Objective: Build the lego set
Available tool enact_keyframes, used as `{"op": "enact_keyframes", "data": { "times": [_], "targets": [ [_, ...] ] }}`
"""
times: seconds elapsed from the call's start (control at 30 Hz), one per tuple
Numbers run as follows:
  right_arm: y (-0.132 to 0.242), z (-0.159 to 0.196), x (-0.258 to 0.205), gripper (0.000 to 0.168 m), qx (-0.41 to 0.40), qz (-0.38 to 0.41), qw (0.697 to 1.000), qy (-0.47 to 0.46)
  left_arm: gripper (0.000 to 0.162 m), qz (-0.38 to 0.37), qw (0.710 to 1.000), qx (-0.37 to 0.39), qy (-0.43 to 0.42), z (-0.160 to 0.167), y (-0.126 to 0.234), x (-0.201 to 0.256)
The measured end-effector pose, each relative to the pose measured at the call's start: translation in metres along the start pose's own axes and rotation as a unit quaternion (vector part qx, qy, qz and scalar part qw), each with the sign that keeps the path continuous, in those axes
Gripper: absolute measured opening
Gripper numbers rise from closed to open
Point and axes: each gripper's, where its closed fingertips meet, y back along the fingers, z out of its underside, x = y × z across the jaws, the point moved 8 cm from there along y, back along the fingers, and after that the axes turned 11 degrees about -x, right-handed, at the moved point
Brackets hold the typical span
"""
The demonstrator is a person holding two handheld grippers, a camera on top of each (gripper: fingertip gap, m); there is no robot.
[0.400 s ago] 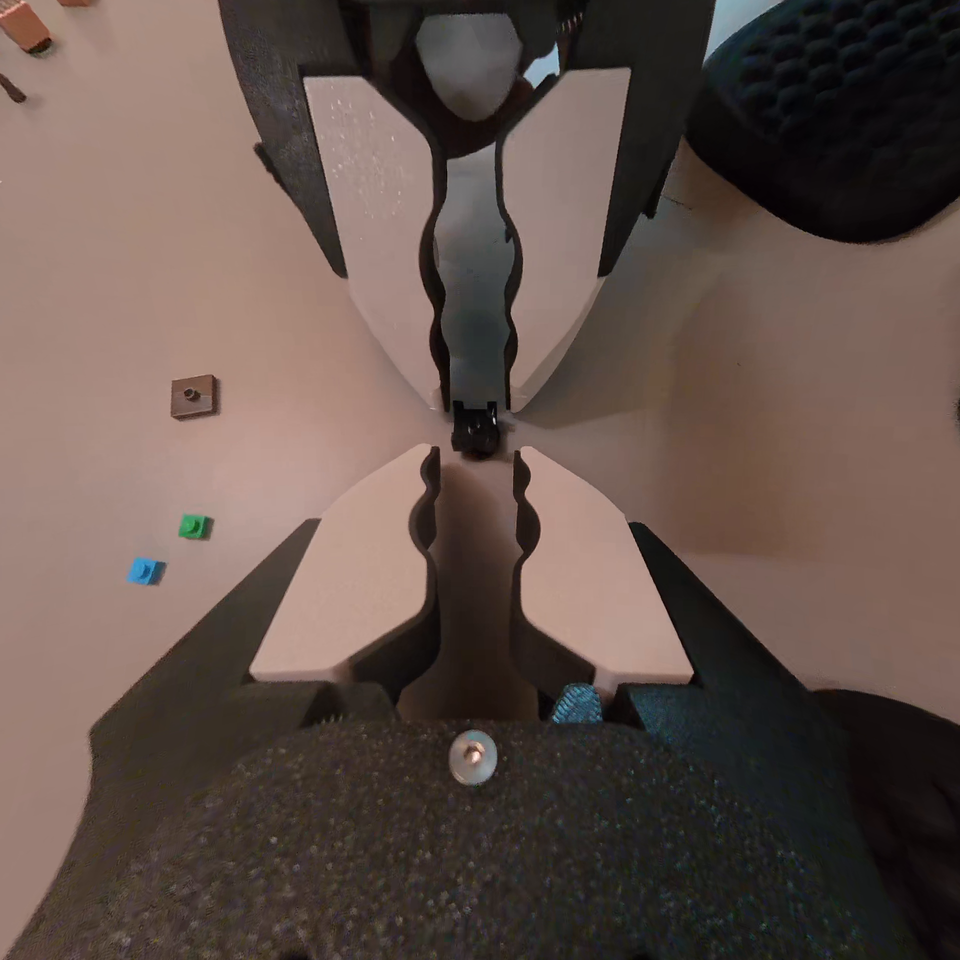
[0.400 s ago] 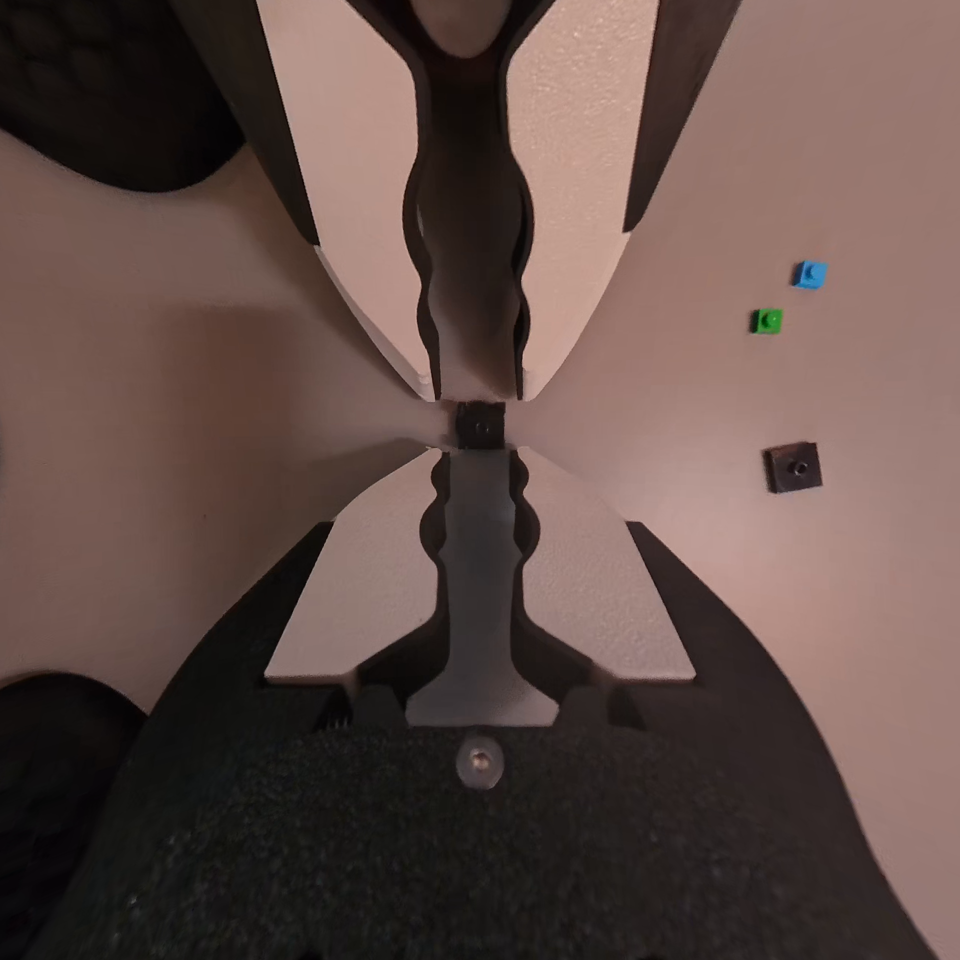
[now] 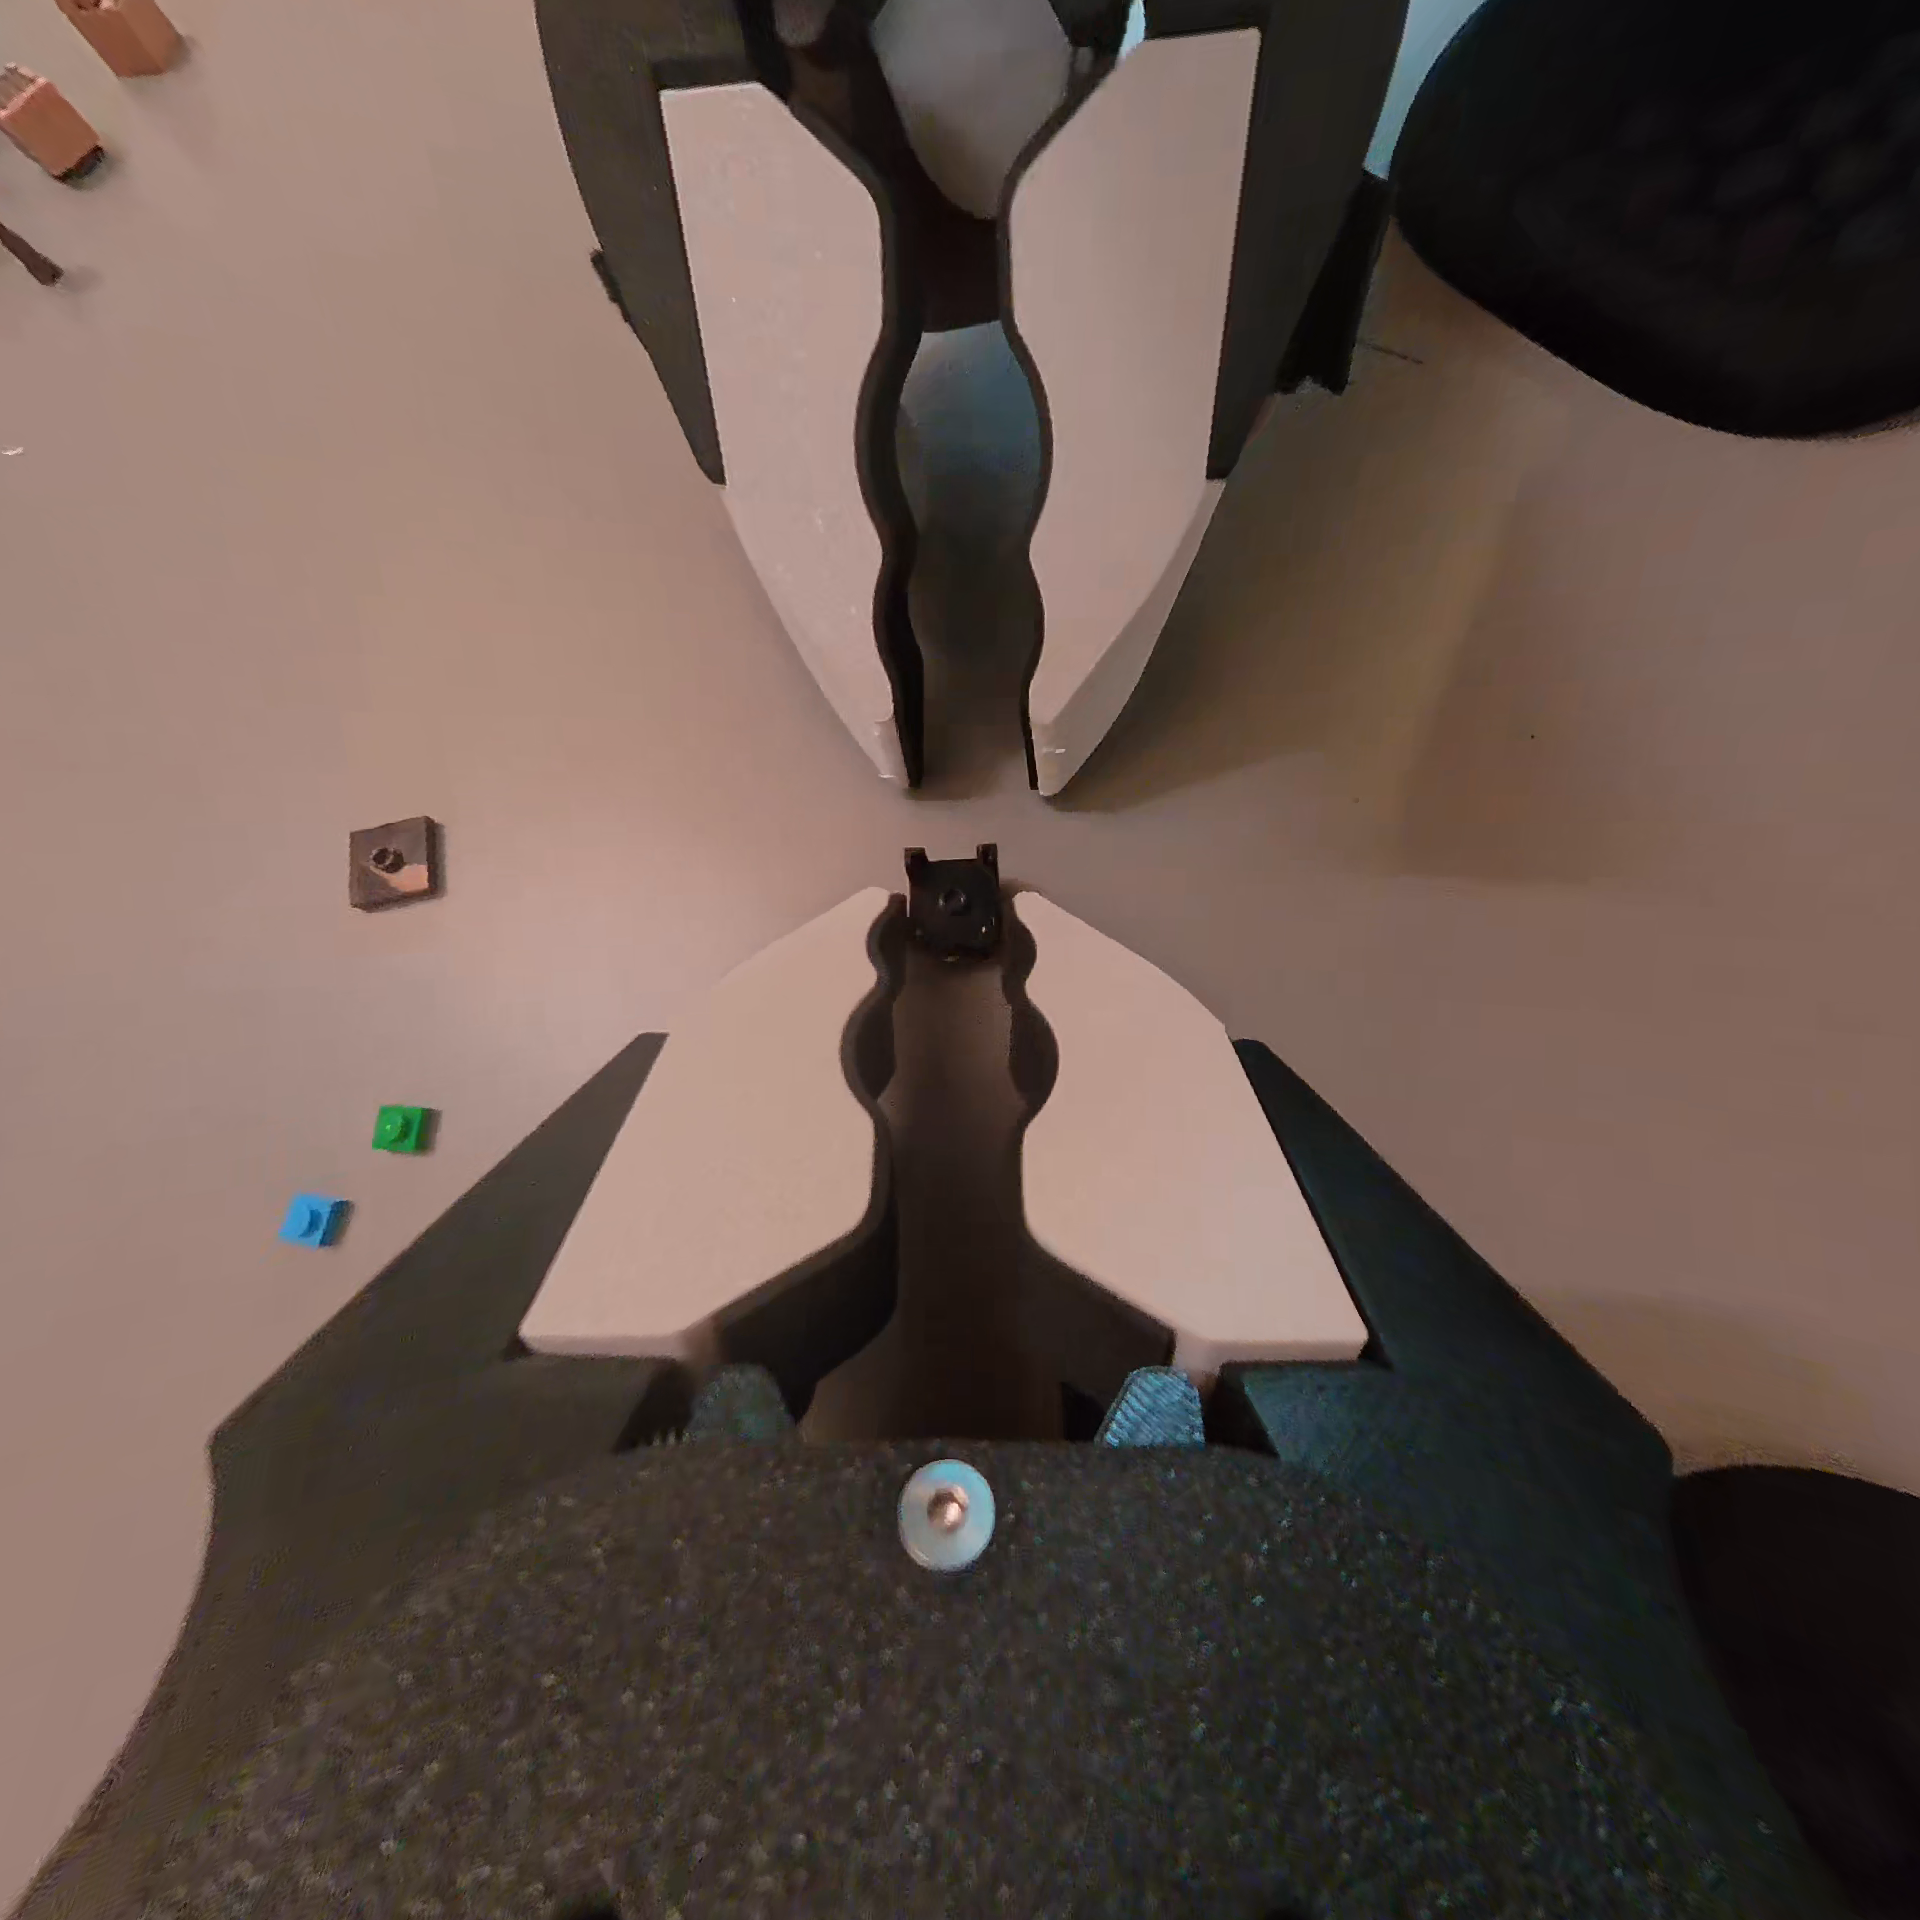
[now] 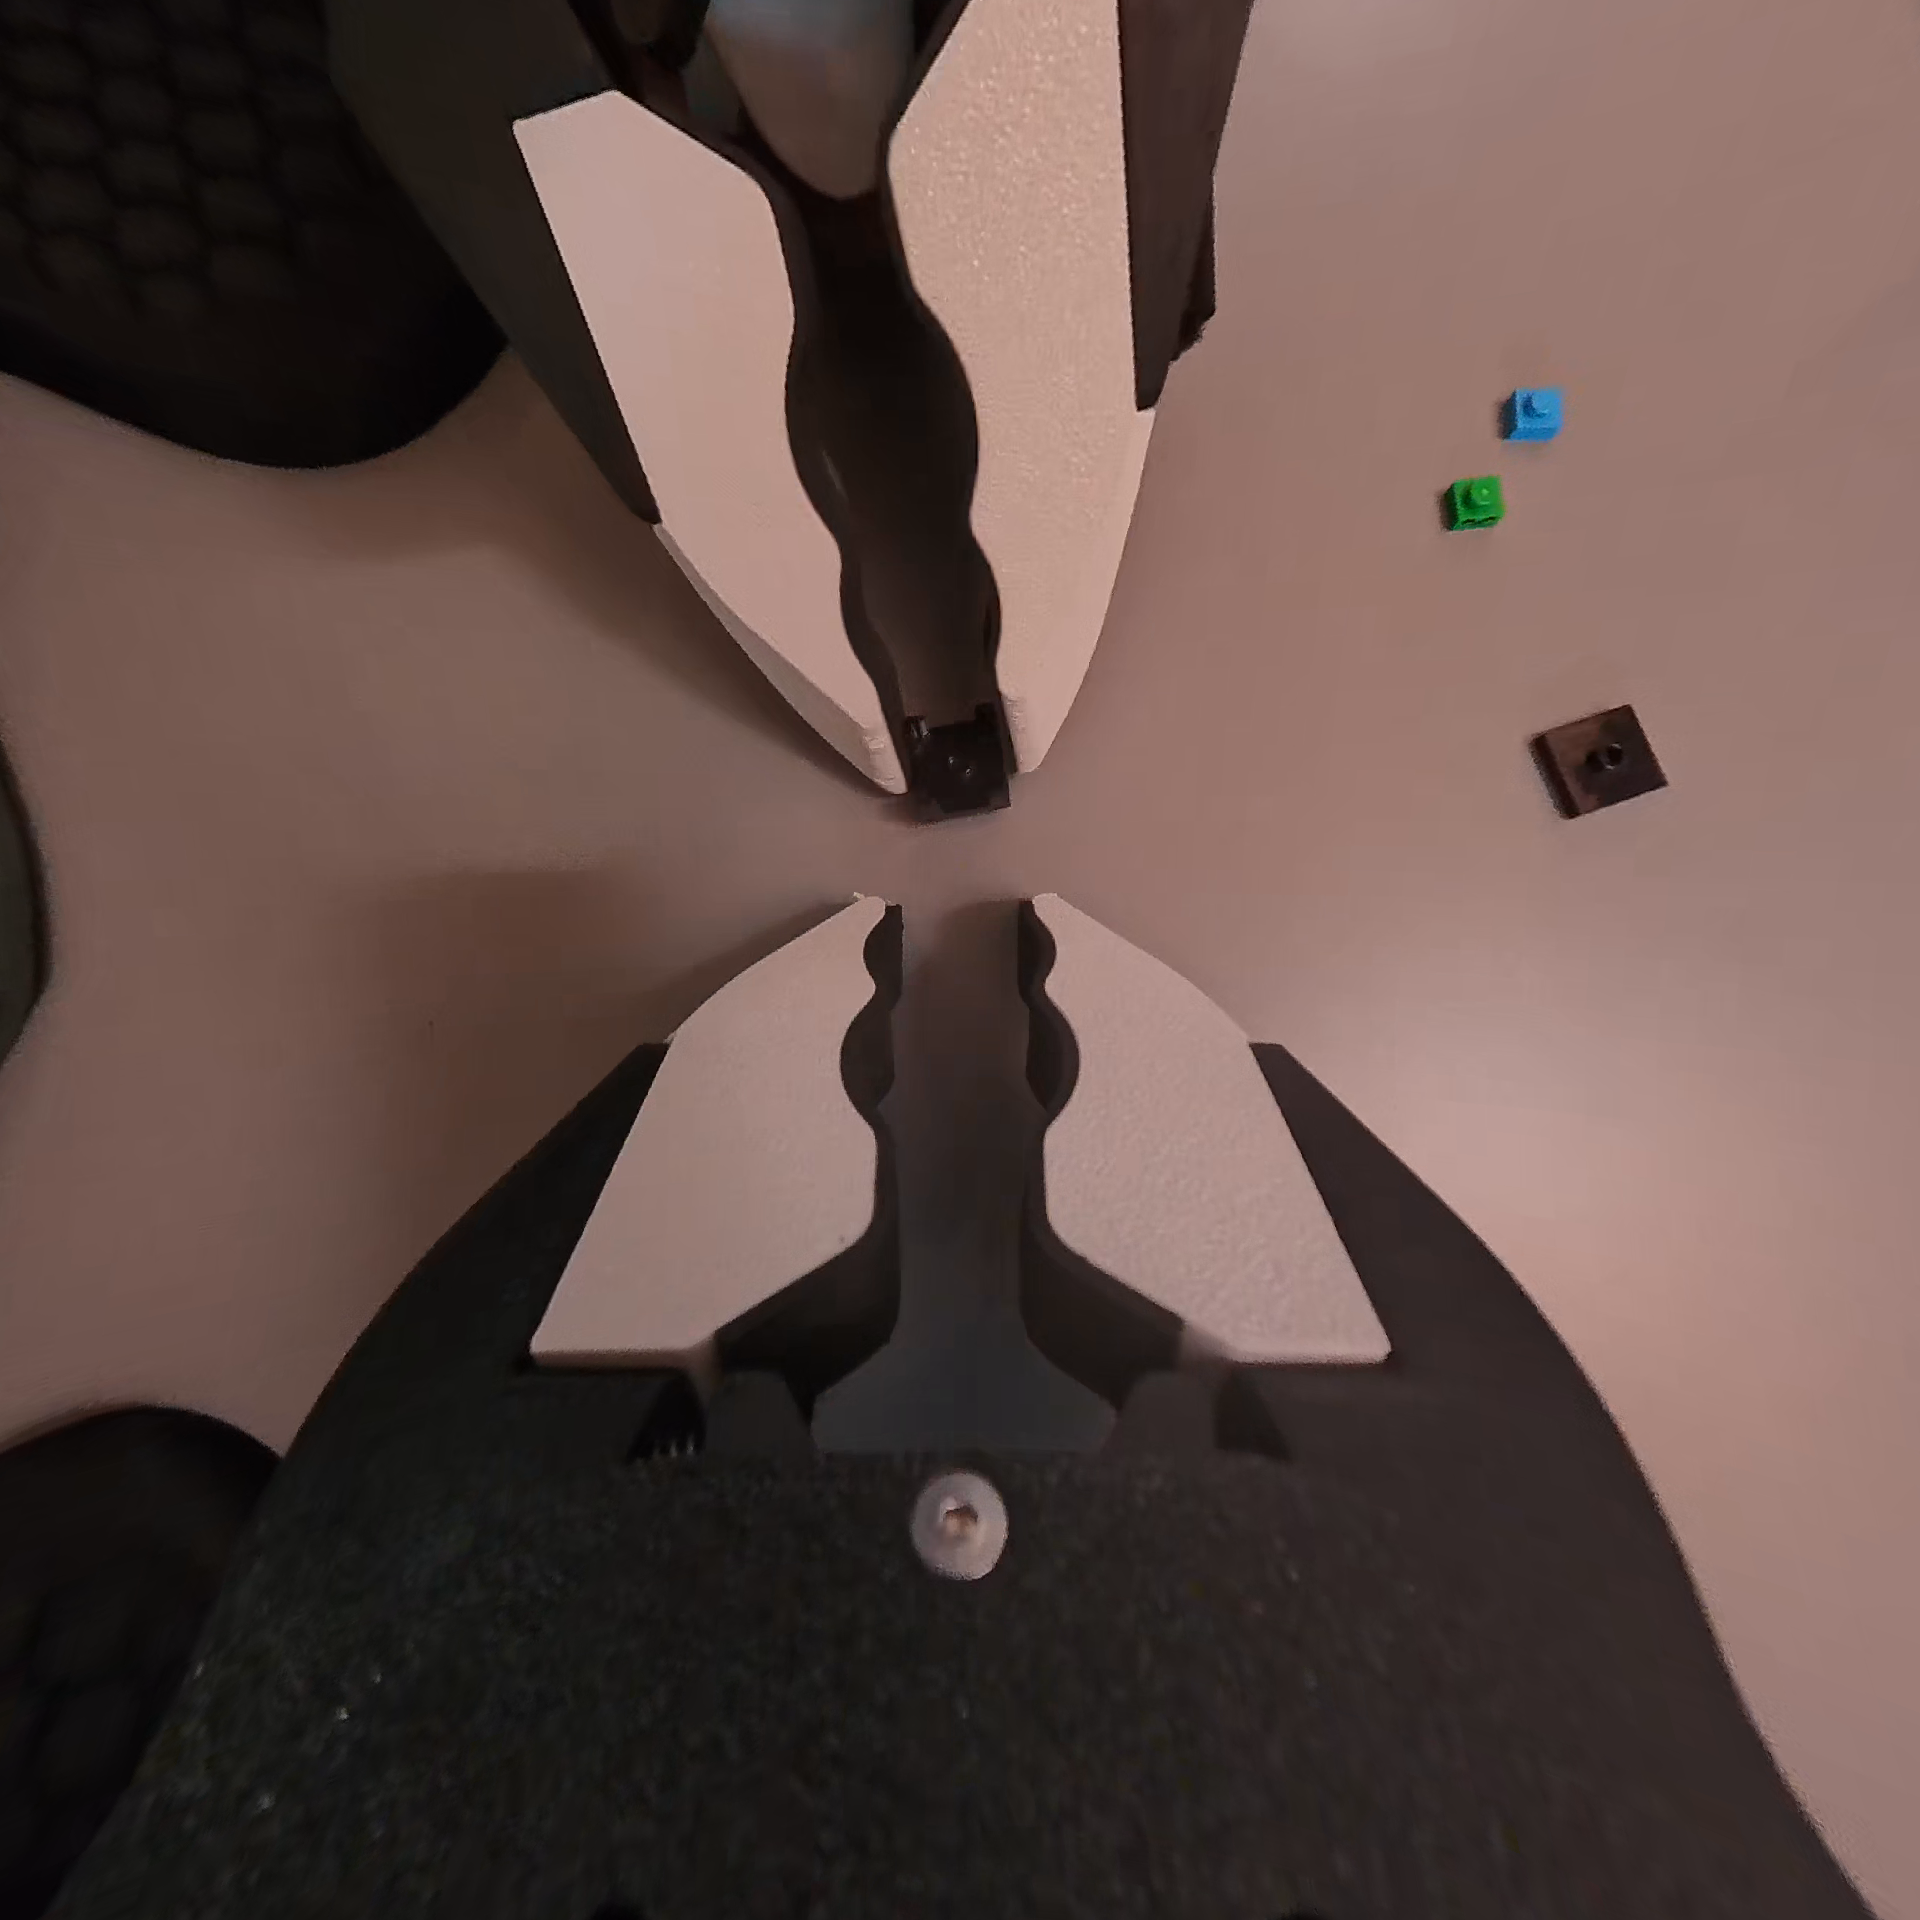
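Note:
My left gripper (image 3: 953, 899) is shut on a small black lego piece (image 3: 951, 906) with one stud on its face, held at the fingertips above the beige table (image 3: 1455, 935). My right gripper (image 3: 971, 779) faces it tip to tip, a short gap away, with its jaws slightly apart and nothing in them. In the right wrist view, my right gripper (image 4: 958, 904) is open and empty. Just beyond it, the left gripper (image 4: 951, 774) pinches the black piece (image 4: 961, 771).
On the table to the left lie a dark square plate with one stud (image 3: 393, 864) (image 4: 1598, 774), a green 1x1 piece (image 3: 402, 1128) (image 4: 1475, 505) and a blue 1x1 piece (image 3: 314, 1220) (image 4: 1532, 415). Tan bricks (image 3: 47, 135) lie far left. A black mesh seat (image 3: 1683, 208) is beyond the table edge. The black mesh seat (image 3: 1683, 208) is about equally far from each gripper, around 15 centimeters. It is also in sight in the right wrist view (image 4: 169, 1645).
The two grippers met tip to tip at the black piece before. Now they have drawn apart, the piece stays in my left gripper, and my right gripper is open and empty.

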Motion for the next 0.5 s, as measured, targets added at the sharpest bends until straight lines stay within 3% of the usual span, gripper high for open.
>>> {"op": "enact_keyframes", "data": {
  "times": [0.2,0.33,0.5],
  "targets": [
    [0.001,0.001,0.001,0.021,0.025,-0.006,1.0,-0.006,0.016,-0.014,1.0,0.009,-0.003,0.002,0.002,-0.001],
    [0.0,0.0,-0.001,0.021,0.042,-0.006,0.999,-0.007,0.016,0.007,0.998,0.06,0.03,0.003,0.014,-0.008],
    [-0.007,-0.011,-0.002,0.021,0.04,0.006,0.999,-0.001,0.016,-0.004,0.998,0.045,0.054,0.019,0.022,-0.021]
  ]
}}
